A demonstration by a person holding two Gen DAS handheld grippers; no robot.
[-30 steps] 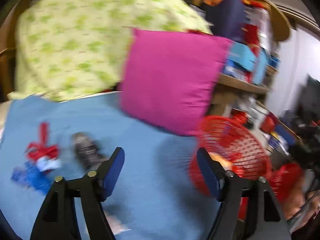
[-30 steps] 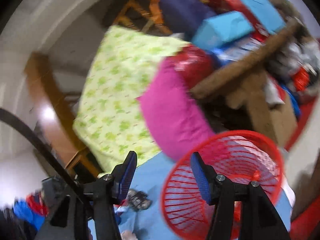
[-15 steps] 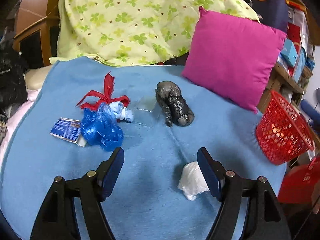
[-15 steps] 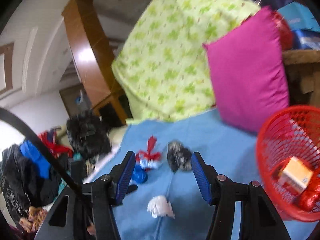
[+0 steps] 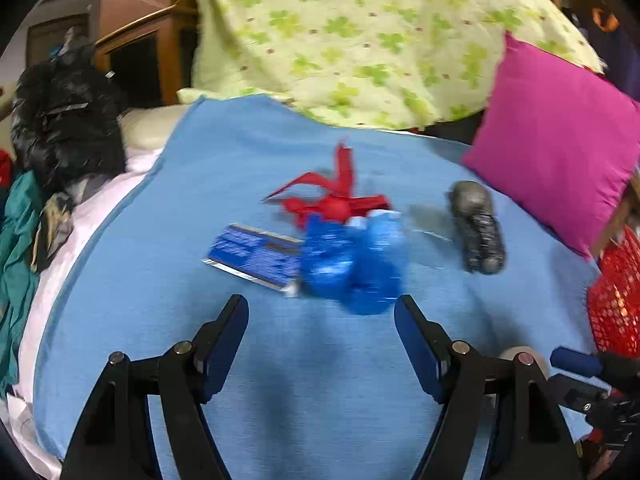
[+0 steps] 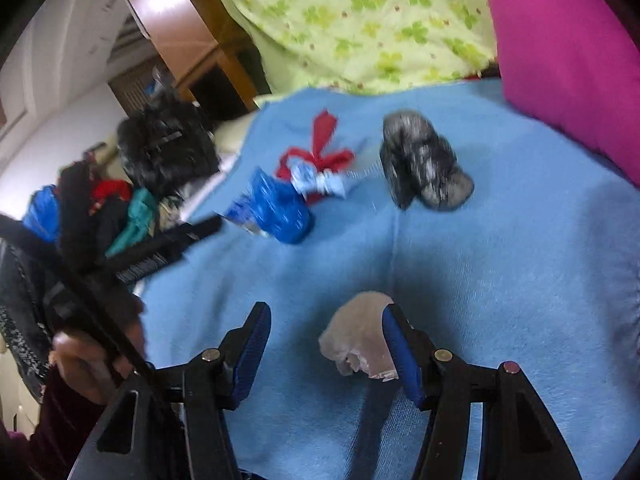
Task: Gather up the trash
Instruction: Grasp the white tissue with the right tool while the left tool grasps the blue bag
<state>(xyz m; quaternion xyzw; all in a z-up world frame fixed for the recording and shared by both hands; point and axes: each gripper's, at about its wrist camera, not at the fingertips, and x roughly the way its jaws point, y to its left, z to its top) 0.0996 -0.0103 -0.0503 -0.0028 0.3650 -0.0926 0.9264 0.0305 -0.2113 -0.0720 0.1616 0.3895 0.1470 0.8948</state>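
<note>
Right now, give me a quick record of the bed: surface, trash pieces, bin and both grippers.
surface: blue blanket
trash: blue plastic bag, red plastic scrap, black crumpled bag, blue printed packet, white tissue wad
bin: red mesh basket, at blanket's right edge
left gripper: open, empty
right gripper: open, tissue wad against its right finger

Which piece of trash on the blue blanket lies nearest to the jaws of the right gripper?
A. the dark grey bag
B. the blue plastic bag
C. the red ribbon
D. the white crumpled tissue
D: in the right wrist view the white crumpled tissue lies just at the right gripper, against one finger, while the other pieces lie farther up the blue blanket.
</note>
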